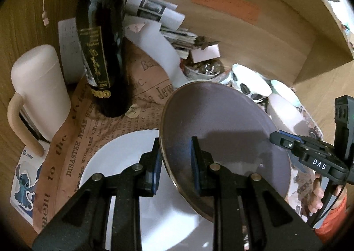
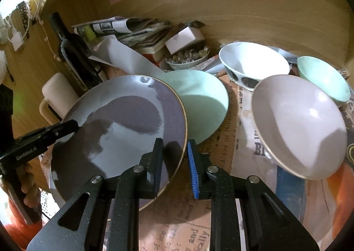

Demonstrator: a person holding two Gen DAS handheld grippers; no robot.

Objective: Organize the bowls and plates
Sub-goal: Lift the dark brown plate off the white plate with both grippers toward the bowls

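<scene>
Far left, left wrist view: mug and wine bottle standing on newsprint paper. A white plate lies flat below the left gripper.

Left gripper clenched on the rim of the purple plate, one pad above, one below; plate held tilted over the white plate, apparently clear of it (contact can't be told).

Right gripper: jaws straddle the opposite rim of the same purple plate, but a gap shows beside the blue pad, so released, not yet bearing.

Moving right: mint plate just behind the purple one, then a patterned white bowl, pale pink bowl, small mint bowl at the far right.

Handling judgement: glazed ceramic, stiff, fairly heavy, slick, chips easily. A one-sided rim pinch leaves it prone to pivoting; take hold deep over the rim, lower flat, no dropping onto the white plate.
</scene>
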